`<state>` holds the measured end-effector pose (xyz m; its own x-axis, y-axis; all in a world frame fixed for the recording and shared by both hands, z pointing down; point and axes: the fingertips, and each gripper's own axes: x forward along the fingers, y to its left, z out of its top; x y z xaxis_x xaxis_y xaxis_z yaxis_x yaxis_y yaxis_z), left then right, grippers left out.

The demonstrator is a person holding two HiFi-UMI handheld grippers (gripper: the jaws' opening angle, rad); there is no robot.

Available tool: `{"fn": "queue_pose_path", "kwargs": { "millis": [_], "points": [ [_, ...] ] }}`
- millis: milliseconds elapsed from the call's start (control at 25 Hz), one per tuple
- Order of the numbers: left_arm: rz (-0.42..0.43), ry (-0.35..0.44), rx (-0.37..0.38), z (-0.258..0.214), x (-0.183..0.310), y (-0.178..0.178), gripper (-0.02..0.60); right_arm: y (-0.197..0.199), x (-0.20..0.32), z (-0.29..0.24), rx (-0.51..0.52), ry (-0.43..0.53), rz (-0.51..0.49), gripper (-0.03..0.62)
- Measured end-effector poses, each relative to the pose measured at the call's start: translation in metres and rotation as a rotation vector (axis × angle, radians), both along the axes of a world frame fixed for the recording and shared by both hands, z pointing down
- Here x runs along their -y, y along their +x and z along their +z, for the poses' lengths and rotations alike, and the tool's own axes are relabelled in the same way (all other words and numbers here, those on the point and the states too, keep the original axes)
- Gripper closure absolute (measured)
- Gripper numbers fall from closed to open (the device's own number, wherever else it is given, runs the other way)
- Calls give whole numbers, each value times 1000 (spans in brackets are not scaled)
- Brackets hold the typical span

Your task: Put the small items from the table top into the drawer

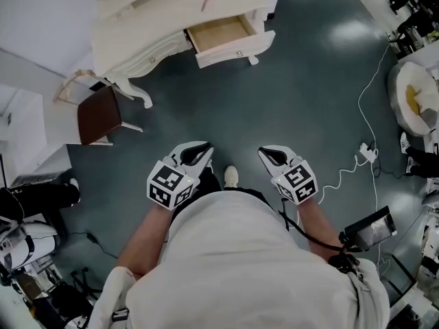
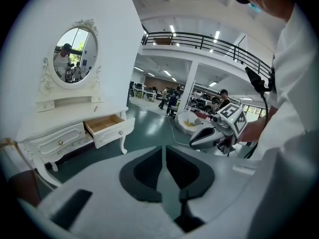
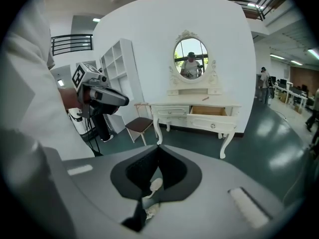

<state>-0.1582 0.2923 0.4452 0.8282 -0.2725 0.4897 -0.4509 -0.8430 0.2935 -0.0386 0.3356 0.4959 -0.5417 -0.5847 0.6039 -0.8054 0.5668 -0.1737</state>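
Note:
The white dressing table [image 1: 137, 40] stands far ahead, with its drawer [image 1: 223, 36] pulled open and showing a bare wooden bottom. A small pink item [image 1: 204, 3] lies on the table top. I hold both grippers close to my body, well away from the table. My left gripper [image 1: 204, 149] has a narrow gap between its jaws with nothing in it; in the left gripper view only floor shows through the gap of this gripper [image 2: 164, 151]. My right gripper [image 1: 264, 151] is shut and empty, and its tips [image 3: 158, 151] meet. The drawer [image 3: 212, 116] also shows in the right gripper view.
A brown-seated chair [image 1: 99, 115] stands left of the dressing table. A white cable [image 1: 350, 170] and a power strip [image 1: 368, 153] lie on the dark floor to my right. An oval mirror [image 3: 191, 58] tops the table. A white shelf unit [image 3: 119, 78] stands left of it.

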Motion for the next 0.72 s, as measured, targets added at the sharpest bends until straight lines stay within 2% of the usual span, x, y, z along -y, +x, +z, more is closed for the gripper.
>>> {"fn": "queue_pose_path", "kwargs": {
  "millis": [120,440,720],
  "points": [
    [20,0,-3,6,23,12,581,12,20,6,-2,-7,24,592],
    [78,13,-38,14,115,55,581,54,88,-1,-31,-6,89,592],
    [106,56,-27,-2,237,88,580,88,193,-32,-79,24,146,591]
  ]
}}
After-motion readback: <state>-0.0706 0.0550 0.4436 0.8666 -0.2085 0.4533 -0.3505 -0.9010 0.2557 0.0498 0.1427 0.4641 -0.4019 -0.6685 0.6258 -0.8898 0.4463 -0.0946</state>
